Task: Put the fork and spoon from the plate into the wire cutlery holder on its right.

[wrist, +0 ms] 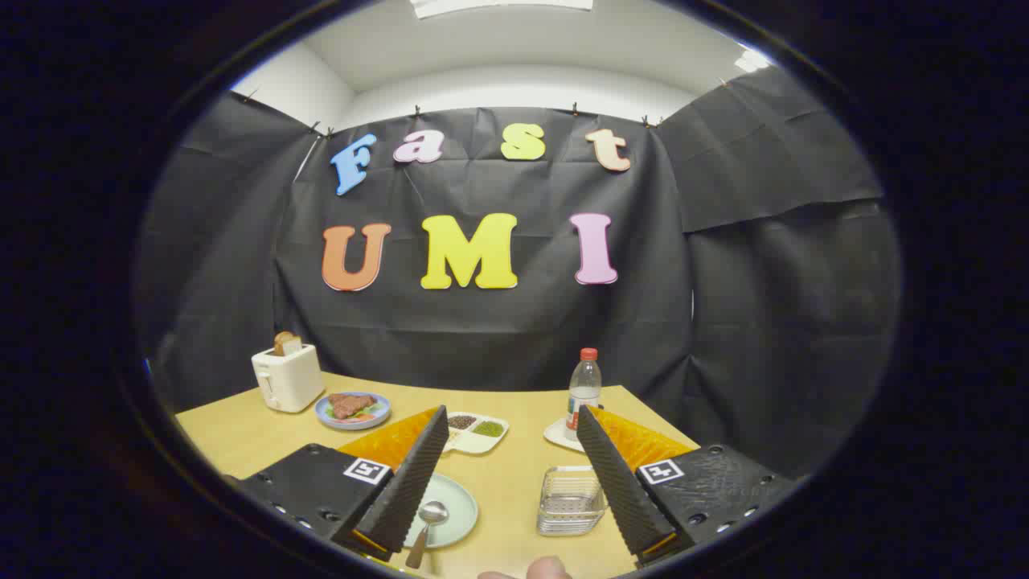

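Hovering above the bench [514,482], I have the fingers [514,474] spread wide apart with nothing between them. Near the left finger sits the plate [454,507], pale green, with the spoon [426,521] lying across it, bowl toward the far side and handle pointing back at me. I can't make out the fork; the left finger covers part of the plate. Right of the plate, just beside the right finger, stands the wire cutlery holder [569,500]. Farther off I see a toaster [287,376], a blue dish of food [352,410], a divided tray [476,430] and a water bottle [584,388]. A fingertip [548,568] shows at the near edge.
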Motion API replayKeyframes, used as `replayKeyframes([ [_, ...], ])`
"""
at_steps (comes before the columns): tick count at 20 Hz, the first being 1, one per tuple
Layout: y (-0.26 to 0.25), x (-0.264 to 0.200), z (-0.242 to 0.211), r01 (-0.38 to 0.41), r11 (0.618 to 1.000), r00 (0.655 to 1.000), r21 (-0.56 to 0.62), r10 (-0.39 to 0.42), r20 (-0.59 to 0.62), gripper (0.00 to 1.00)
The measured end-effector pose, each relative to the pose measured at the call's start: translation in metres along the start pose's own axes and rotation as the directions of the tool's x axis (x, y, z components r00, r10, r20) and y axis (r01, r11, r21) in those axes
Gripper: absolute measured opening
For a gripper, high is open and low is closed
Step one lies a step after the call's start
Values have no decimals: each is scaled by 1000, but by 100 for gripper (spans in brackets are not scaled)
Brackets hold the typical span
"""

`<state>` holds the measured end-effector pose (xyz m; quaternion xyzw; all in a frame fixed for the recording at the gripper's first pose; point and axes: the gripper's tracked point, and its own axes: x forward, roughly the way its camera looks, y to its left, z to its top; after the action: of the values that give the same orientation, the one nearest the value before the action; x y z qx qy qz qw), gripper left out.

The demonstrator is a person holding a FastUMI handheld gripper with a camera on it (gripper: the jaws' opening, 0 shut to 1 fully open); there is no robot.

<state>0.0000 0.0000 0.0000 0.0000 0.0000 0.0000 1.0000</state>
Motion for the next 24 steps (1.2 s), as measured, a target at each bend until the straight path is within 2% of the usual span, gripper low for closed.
replayKeyframes([
  [4,-3,-4,-14,-34,998,999,50,35,-11,96],
  [14,-15,-17,-34,-41,997,998,64,44,-39,95],
  [20,-15,-21,-22,-55,995,998,78,57,-22,95],
  [24,1,-21,-1,-109,989,993,97,112,-26,95],
])
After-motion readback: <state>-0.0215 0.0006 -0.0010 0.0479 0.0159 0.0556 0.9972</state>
